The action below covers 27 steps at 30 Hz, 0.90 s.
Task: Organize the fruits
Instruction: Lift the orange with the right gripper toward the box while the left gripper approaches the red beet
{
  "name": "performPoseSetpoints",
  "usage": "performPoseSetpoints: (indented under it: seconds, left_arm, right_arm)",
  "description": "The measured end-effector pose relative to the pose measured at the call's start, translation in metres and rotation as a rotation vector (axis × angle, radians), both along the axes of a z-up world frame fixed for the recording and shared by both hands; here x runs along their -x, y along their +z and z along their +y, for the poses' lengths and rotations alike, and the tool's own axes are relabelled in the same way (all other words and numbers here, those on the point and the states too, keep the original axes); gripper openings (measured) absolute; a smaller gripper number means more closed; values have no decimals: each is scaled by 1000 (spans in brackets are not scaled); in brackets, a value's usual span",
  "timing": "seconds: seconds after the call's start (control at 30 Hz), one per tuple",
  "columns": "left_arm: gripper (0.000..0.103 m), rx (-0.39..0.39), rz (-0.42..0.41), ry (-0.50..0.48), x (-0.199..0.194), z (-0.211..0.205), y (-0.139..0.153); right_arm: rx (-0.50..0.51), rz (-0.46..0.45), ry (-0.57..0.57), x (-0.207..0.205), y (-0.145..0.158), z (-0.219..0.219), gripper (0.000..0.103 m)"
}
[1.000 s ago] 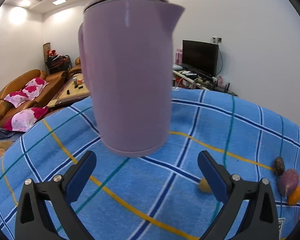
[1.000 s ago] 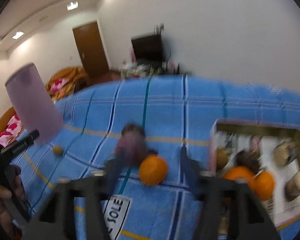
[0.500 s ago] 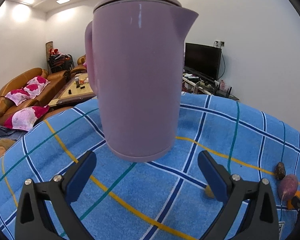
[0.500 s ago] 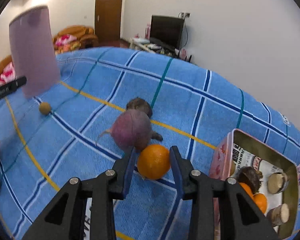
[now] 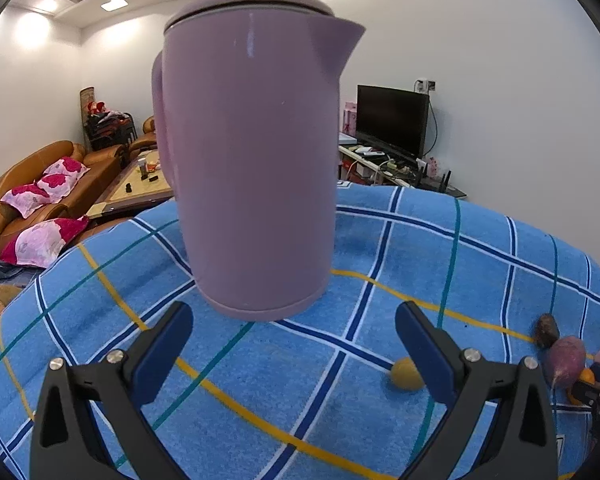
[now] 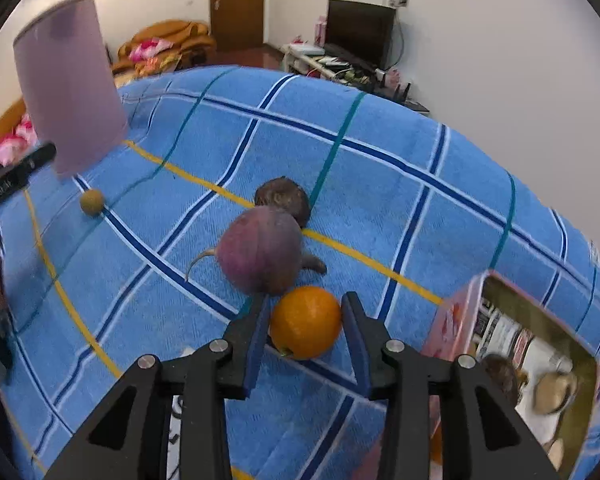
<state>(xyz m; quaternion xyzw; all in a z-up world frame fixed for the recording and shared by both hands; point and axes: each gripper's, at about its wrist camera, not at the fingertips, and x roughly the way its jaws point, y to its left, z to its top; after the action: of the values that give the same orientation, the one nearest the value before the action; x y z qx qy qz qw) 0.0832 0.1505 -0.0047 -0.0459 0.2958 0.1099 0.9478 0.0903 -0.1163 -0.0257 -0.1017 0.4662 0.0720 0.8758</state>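
Observation:
In the right wrist view an orange (image 6: 306, 322) sits on the blue checked cloth between the fingers of my right gripper (image 6: 305, 312), which are closed in against its sides. A purple round root (image 6: 261, 255) touches the orange just beyond it, with a brown fruit (image 6: 283, 200) behind. A small yellow fruit (image 6: 91, 202) lies far left. The pink box (image 6: 460, 320) at right holds several fruits. My left gripper (image 5: 292, 344) is open and empty, facing a purple jug (image 5: 252, 168); the yellow fruit (image 5: 406, 374) lies beside its right finger.
The purple jug (image 6: 70, 92) stands at the cloth's far left. A printed label lies under my right gripper. Sofas (image 5: 40, 196), a coffee table and a TV (image 5: 392, 118) stand beyond the table edge.
My right gripper has moved down and forward around the orange, and its fingers have closed in on it. The left gripper has drifted slightly relative to the jug.

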Motion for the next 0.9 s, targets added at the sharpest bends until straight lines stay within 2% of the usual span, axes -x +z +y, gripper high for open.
performPoseSetpoints:
  seconds: [0.1,0.17,0.33,0.43,0.53,0.63,0.73,0.9]
  left_arm:
    - [103,2,-10,-17,1,-3,2]
    - [103,6,-21,-33,3,-5,4]
    - [103,-10,-46,-75,6,-15,6]
    - [103,4,-69,-130,8,-21,9]
    - [103,36,-100,-224,13,-33,11]
    - [103,26,-108,-333,20,-56,8]
    - [102,25,-73,-462,24,-86,6]
    - [93,25,-18,-645,29,-137,15]
  right_arm:
    - [51,60,-3,-7,-9,-1,39]
    - [25,73,-2,-6,-12,-6,37]
    - [-51,-28,-12,12,0,-10,38]
    - [-100,-126,-42,35,12,-10,37]
    - [-139,-230,-77,64,26,-17,37]
    - [-119,-306,-118,89,31,-25,38]
    - [-82,-366,-150,101,35,-37,38]
    - [-101,-437,-217,115,37,-62,38]
